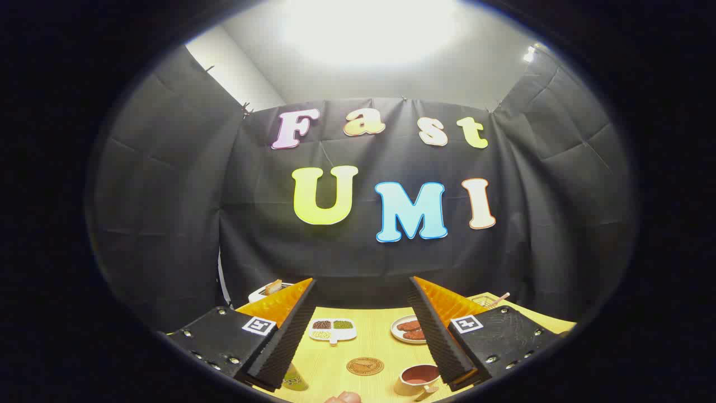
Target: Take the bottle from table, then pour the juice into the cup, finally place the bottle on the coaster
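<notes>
My gripper (362, 285) is open and held high above the wooden table (372, 341), with nothing between its fingers. Down between the fingers lies a round brown coaster (364, 366). A cup (417, 378) with a handle stands just right of the coaster, close to the right finger. The bottle (293, 379), greenish with a label, peeks out beside the lower edge of the left finger, mostly hidden by it.
A white divided dish (333, 330) of grains sits beyond the coaster. A plate (408, 329) with brown food lies to its right. A white toaster (268, 291) with bread stands behind the left finger. A fingertip of a person (342, 398) shows at the near table edge.
</notes>
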Tool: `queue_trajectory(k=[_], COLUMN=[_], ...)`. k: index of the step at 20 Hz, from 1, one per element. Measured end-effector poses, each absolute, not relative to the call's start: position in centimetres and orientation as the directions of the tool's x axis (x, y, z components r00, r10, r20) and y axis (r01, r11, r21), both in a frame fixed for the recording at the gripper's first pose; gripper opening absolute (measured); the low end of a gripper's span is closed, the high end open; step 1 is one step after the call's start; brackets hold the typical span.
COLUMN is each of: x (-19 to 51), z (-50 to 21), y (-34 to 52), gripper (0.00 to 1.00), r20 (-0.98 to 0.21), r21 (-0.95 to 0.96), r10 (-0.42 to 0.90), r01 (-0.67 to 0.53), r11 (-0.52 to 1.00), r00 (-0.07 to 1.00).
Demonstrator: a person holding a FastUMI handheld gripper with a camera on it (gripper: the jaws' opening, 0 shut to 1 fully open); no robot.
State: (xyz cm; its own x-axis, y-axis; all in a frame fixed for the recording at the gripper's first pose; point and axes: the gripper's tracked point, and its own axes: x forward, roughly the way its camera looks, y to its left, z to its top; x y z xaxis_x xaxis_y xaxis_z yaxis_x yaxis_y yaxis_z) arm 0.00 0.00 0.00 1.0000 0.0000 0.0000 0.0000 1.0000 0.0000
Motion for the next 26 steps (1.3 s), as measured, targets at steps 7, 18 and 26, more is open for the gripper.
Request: queue_trajectory(k=[7,18,26], x=[-0.2,0.3,0.5], z=[-0.3,-0.4,-2.9], y=[1.2,1.8,5.0], gripper=[0.98,0.98,0.98], r20=[0.009,0.027,0.016], r21=[-0.01,-0.002,-0.024], r10=[0.02,-0.006,0.029], r01=[-0.02,0.006,-0.029], r11=[1.0,1.0,0.999], r00=[1.0,1.0,0.999])
